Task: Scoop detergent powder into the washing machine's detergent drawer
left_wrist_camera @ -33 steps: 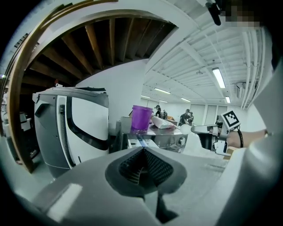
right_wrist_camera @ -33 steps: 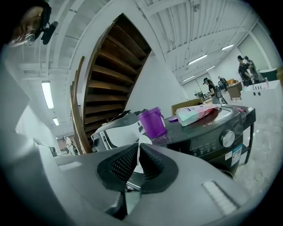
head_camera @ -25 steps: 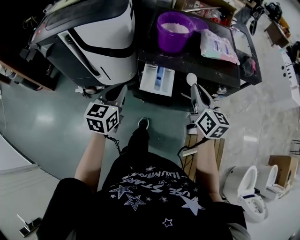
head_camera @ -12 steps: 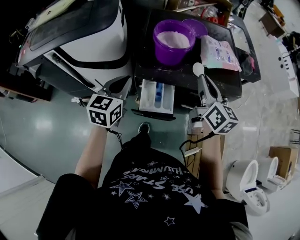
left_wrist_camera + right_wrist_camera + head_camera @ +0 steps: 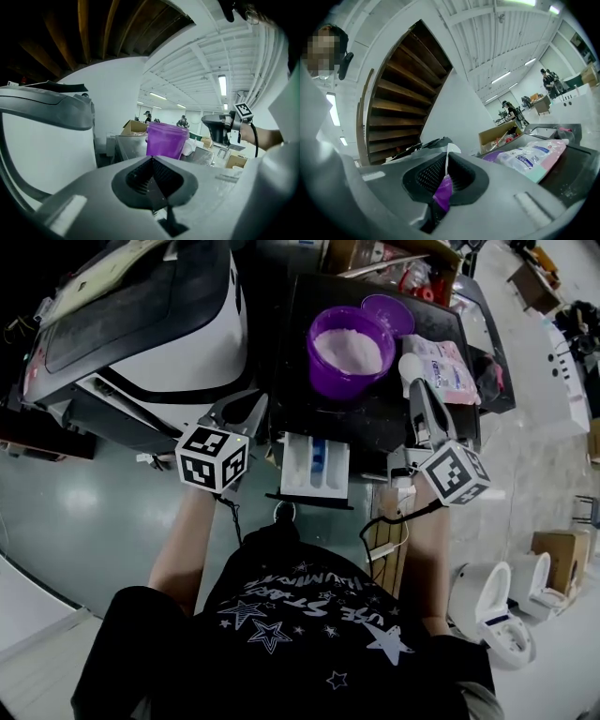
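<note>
Open detergent drawer (image 5: 314, 468) just in front of the purple powder tub (image 5: 352, 351). Right of the tub: right gripper (image 5: 419, 392) clamped on scoop (image 5: 411, 365), pouch (image 5: 448, 367) alongside. Left of the tub: left gripper (image 5: 246, 405) pressed together, empty.

Blk star tee (image 5: 300, 624); grey grippers (image 5: 246, 407) w/ marker cubes (image 5: 213, 457).

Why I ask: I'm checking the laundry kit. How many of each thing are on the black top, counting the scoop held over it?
Tub of powder: 1
Lid: 1
Pouch: 1
Scoop: 1
Total: 4
</note>
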`<action>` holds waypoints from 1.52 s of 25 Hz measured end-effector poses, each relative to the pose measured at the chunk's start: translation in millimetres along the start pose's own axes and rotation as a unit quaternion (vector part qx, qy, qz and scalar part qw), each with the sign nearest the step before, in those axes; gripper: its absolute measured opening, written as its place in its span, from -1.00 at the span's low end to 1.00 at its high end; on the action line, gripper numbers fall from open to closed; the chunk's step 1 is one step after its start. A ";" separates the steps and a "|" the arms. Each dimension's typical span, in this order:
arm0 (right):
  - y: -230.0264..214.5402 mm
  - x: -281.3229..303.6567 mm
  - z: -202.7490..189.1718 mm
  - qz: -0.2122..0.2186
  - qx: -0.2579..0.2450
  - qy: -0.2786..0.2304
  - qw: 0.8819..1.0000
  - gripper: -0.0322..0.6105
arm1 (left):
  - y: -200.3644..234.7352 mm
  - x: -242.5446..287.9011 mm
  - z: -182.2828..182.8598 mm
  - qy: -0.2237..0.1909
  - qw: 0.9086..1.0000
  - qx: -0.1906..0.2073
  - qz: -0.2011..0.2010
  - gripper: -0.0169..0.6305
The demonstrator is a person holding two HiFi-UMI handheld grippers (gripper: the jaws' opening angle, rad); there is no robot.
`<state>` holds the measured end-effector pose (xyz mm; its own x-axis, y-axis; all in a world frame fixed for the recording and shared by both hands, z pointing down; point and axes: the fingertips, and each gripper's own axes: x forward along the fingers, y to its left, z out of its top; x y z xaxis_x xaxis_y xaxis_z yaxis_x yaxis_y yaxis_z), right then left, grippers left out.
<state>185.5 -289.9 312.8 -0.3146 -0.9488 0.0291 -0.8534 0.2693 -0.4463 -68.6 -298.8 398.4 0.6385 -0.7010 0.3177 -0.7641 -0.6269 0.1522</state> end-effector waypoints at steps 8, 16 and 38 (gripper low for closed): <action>14.3 58.0 -2.1 0.037 -0.090 0.082 0.992 -0.79 | 14.1 22.8 5.6 0.005 1.000 -0.005 -0.015 -0.95; 34.9 109.0 -37.4 0.110 -0.280 0.282 0.911 -0.79 | 26.9 35.3 4.3 0.013 1.000 -0.010 -0.020 -0.95; 37.5 155.6 -117.5 0.168 -0.370 0.543 0.735 -0.79 | 42.8 53.2 -5.6 0.029 0.999 -0.024 -0.023 -0.94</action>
<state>55.7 -407.9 405.7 -0.3629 -0.2255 0.9041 -0.5171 0.8559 0.0059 -67.9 -361.0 427.0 0.6673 -0.6500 0.3637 -0.7387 -0.6398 0.2120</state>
